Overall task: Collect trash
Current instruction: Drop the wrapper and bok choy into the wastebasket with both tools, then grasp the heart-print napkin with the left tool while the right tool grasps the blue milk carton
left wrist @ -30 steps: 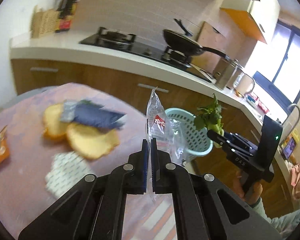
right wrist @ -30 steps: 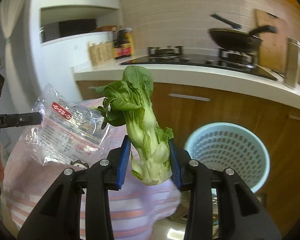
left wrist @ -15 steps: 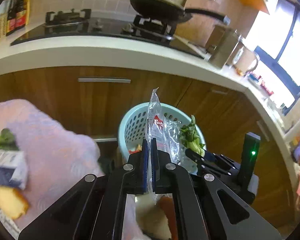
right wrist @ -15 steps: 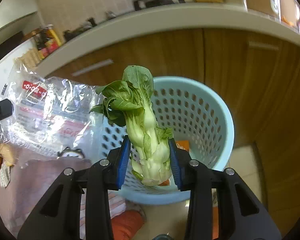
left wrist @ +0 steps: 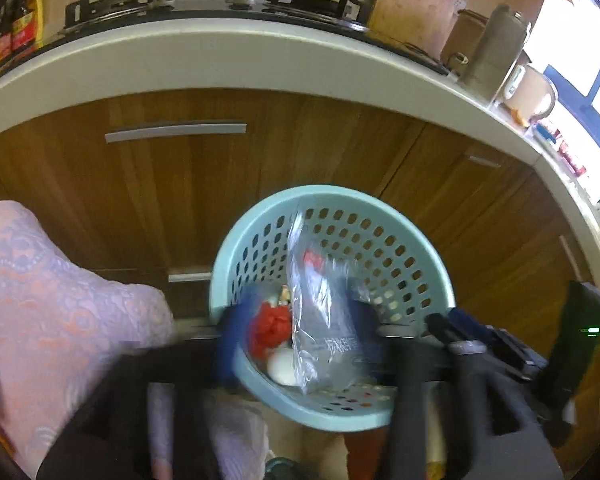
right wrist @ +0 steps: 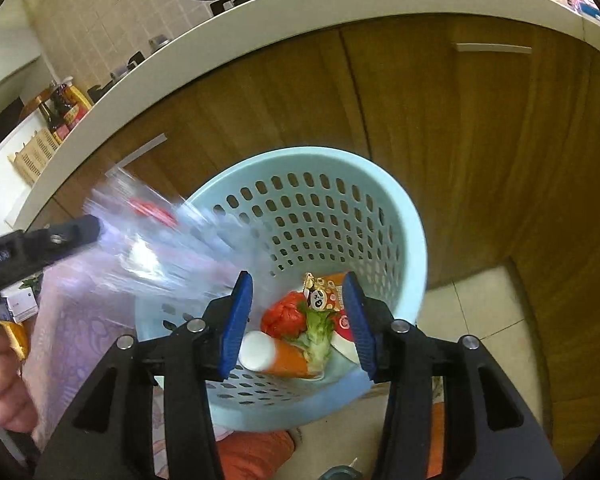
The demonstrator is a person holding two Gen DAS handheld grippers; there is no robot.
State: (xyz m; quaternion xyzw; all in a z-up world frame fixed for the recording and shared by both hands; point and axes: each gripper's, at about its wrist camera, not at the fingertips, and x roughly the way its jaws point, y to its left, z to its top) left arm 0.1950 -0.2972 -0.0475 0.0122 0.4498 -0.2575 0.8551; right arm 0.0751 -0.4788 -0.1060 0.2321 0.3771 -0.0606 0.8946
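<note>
A light blue perforated basket (left wrist: 332, 196) stands on the floor before the wooden cabinets. My left gripper (left wrist: 296, 330) hangs blurred over its near rim, and its jaws are opening. The clear plastic bag (left wrist: 324, 320) hangs loose between the pads, which do not press on it, and it is tipping into the basket. My right gripper (right wrist: 296, 320) is also over the basket (right wrist: 300, 156), its jaws opening with nothing between the blue pads. The bok choy (right wrist: 314, 332) lies at the bottom, below them. In the right wrist view the bag (right wrist: 160, 240) is a blur at the left gripper's (right wrist: 92, 226) tip.
In the basket lie a red crumpled wrapper (right wrist: 282, 314), an orange and white tube (right wrist: 276, 356) and a panda snack pack (right wrist: 320, 292). A table with a lilac cloth (left wrist: 60, 320) stands left of it. Cabinets and a white countertop (left wrist: 220, 52) rise behind. A hand (right wrist: 0, 380) holds the left gripper.
Both grippers swung from the table down over the basket. The left jaws opened and let go of the bag. The right jaws widened and the bok choy dropped into the basket.
</note>
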